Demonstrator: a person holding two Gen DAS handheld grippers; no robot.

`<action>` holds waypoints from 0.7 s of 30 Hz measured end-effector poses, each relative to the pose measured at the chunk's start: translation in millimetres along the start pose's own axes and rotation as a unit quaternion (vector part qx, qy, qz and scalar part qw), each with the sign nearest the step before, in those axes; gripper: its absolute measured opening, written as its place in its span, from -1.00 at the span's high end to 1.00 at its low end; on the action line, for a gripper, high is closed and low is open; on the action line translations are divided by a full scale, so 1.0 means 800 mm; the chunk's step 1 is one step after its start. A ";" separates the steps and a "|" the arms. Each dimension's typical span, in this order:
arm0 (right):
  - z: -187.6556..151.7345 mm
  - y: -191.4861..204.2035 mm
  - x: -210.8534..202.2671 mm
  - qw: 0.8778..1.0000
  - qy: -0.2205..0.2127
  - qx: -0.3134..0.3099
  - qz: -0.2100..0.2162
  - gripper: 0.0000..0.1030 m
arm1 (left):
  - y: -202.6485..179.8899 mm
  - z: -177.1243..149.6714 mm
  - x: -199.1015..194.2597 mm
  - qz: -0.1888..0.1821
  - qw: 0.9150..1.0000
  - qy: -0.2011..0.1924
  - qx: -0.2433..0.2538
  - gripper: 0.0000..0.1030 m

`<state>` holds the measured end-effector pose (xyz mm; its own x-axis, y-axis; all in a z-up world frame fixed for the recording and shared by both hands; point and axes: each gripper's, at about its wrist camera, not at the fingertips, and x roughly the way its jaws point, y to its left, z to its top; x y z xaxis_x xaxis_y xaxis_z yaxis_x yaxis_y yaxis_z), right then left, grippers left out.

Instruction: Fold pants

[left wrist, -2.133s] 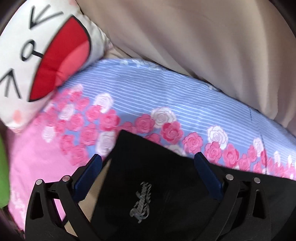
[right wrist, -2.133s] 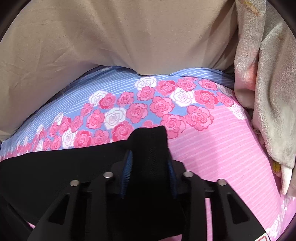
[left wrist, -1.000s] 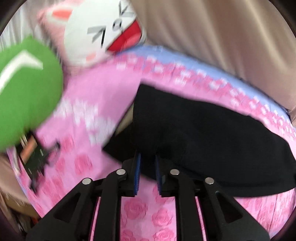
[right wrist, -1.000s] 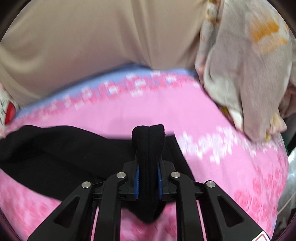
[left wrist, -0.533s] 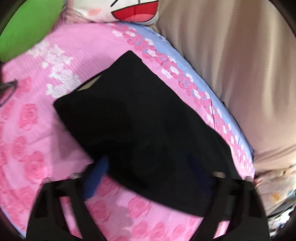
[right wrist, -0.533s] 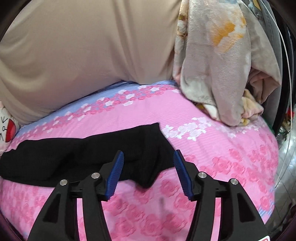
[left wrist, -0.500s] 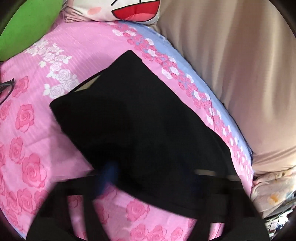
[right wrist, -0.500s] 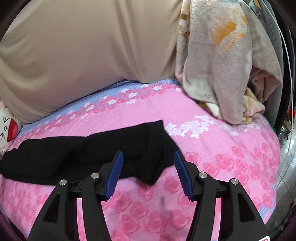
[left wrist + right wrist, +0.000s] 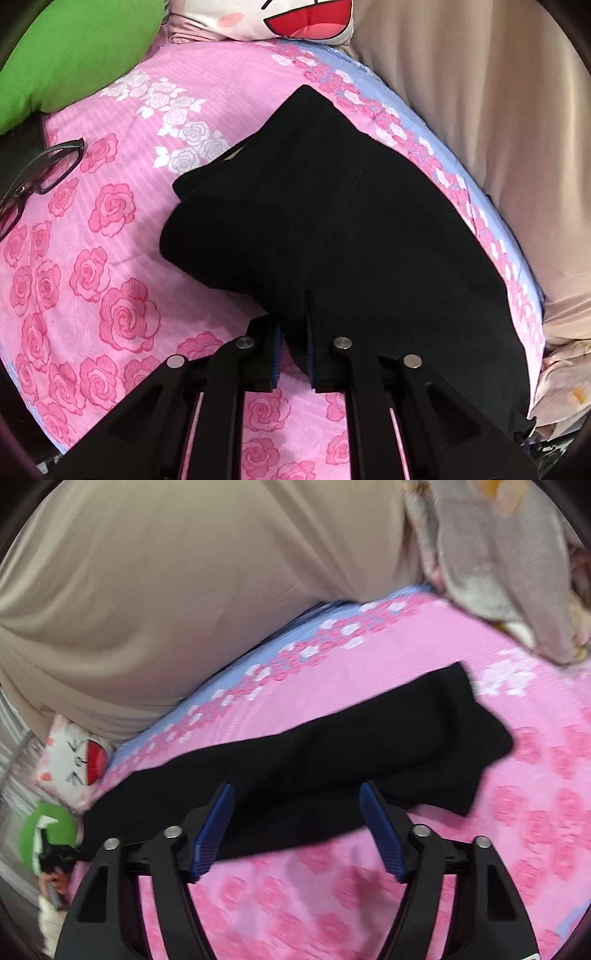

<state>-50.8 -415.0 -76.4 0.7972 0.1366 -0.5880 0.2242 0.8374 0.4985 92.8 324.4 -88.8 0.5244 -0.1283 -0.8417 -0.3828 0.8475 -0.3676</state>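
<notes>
Black pants (image 9: pixel 332 229) lay folded lengthwise on the bed (image 9: pixel 110 258), a long dark strip running along the far side near the beige curtain (image 9: pixel 498 110). Soft, light knit fabric, limp, no stiffness; it would sag and bunch wherever lifted, so judged best taken at a corner or a doubled hem edge with both layers pinched together, else one layer slips out.

Left gripper (image 9: pixel 293 350): jaws clenched on a bunched fold at the near edge of the pants, cloth visibly pinched between the blue pads. Right gripper (image 9: pixel 297 827): jaws had just been opening, stood wide and released, nothing between them; the strip of pants (image 9: pixel 314 760) lay just beyond the tips, its right end in a loose rumpled flap.

Around: green pillow (image 9: pixel 66 51) and a white cartoon-face pillow (image 9: pixel 295 18) at the head end, well apart from the pants. Eyeglasses (image 9: pixel 40 173) on the sheet to the left, near but clear of the cloth; fragile, could be hit if a fold swung that way. Crumpled blanket (image 9: pixel 498 554) piled at the far right, near the pants' end, might crowd a fold toward that side. Right view was blurred, fine detail not readable.
</notes>
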 end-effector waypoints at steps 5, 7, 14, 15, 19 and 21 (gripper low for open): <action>0.029 0.001 0.076 0.997 0.057 0.041 -0.030 -0.30 | -0.002 -0.002 0.002 0.002 1.000 0.000 0.002 0.77; 0.037 0.001 0.095 0.996 0.062 0.039 -0.051 0.81 | 0.006 -0.002 -0.001 0.001 1.000 0.000 0.003 0.77; 0.078 0.049 -0.032 0.994 -0.103 -0.034 0.016 0.93 | 0.008 -0.004 -0.002 0.000 1.000 0.001 0.019 0.76; 0.070 0.043 -0.037 0.994 -0.103 -0.039 0.003 0.93 | 0.007 -0.004 -0.002 0.000 1.000 0.000 0.021 0.76; 0.013 -0.055 0.027 0.997 0.022 0.031 -0.068 0.92 | 0.007 -0.006 -0.001 -0.001 1.000 -0.004 0.029 0.76; -0.008 -0.085 0.037 0.995 0.039 0.068 -0.067 0.87 | 0.007 -0.007 -0.002 0.002 1.000 -0.004 0.031 0.76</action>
<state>-46.3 -464.7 -131.7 0.7102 0.0734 -0.7002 0.4032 0.7729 0.4900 85.7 326.3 -91.9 0.5290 -0.1219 -0.8398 -0.3371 0.8780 -0.3397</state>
